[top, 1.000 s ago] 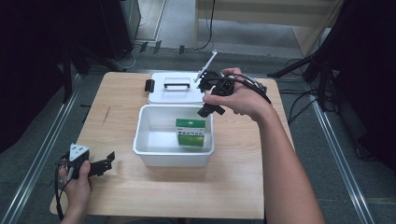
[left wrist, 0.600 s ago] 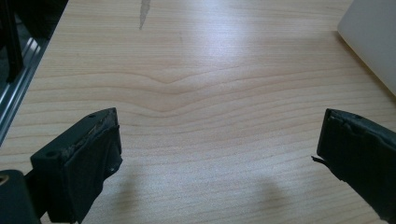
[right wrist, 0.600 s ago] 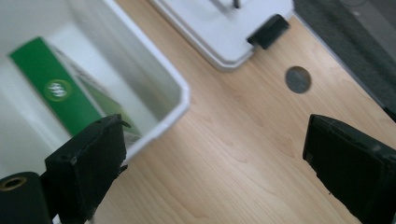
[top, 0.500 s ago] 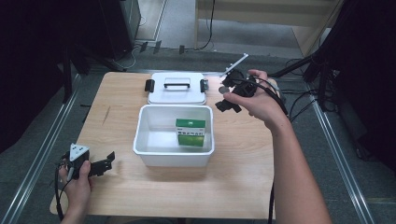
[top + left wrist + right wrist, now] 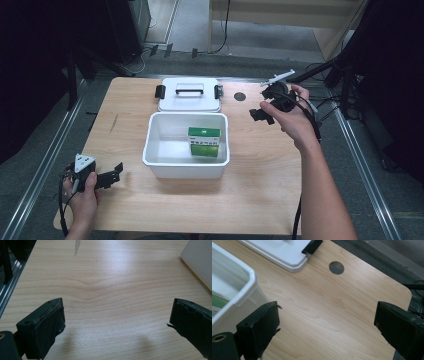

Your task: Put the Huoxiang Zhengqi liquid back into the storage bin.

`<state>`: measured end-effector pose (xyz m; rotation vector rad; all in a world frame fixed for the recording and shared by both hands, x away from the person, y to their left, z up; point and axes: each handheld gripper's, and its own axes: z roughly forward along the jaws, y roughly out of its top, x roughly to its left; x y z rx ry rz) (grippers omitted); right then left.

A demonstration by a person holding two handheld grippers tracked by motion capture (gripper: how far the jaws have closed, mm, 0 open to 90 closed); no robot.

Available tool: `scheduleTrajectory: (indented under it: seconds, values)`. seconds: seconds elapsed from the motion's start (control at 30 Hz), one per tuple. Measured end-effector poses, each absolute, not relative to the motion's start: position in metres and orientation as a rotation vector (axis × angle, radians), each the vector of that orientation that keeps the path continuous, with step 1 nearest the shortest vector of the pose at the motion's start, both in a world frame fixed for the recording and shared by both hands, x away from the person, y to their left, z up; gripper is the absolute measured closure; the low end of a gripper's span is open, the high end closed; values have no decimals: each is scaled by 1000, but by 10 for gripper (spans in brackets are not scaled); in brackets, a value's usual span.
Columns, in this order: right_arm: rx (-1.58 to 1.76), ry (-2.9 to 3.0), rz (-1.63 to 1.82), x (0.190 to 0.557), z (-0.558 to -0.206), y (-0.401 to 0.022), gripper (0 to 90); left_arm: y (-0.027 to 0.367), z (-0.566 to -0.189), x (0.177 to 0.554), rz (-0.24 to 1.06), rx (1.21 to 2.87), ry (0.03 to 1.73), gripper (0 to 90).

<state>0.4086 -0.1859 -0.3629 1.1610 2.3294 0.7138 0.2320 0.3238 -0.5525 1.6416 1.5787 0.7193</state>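
A white plastic bin (image 5: 150, 150) stands mid-table with a green and white box (image 5: 203, 142) lying inside it. Behind it lies the bin's white lid (image 5: 189, 100) with a black handle and black clips. My right gripper (image 5: 260, 115) hovers to the right of the bin, above bare wood; its jaws stand wide apart with nothing between them (image 5: 327, 322). The bin's corner (image 5: 234, 287) and the lid's edge (image 5: 287, 255) show in the right gripper view. My left gripper (image 5: 116, 172) rests low at the table's front left, open and empty (image 5: 117, 320).
A round cable hole (image 5: 240, 96) sits in the wooden table (image 5: 260, 190) to the right of the lid. Metal rails run along both table sides. Cables and dark stands crowd the floor beyond the far edge.
My right gripper has drawn away to the right, from over the bin's back rim to above bare wood beside it. The left gripper has stayed put.
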Motion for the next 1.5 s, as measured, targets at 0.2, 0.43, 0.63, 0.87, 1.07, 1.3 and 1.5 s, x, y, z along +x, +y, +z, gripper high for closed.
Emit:
scheduleTrajectory:
  seconds: [0.2,0.43,0.63,0.87,1.07,1.3,1.5]
  values:
    - [1199,2283,710,403,-379,-203,61,324,-553,232,720,1639,1579,6]
    - [1244,2245,732,395,-398,-220,61,324,-552,232,720,1640,1581,6]
    - [1275,2201,775,387,-416,-238,61,324,-552,232,720,1640,1580,6]
    - [1307,2105,813,370,-438,-258,61,324,-552,232,721,1639,1580,6]
    - [1323,2065,830,356,-457,-270,46,324,-552,232,722,1639,1579,6]
    - [1367,1995,911,337,-479,-290,8,324,-552,231,718,1640,1580,6]
    - [1413,1938,943,319,-498,-307,0,324,-552,231,718,1641,1580,6]
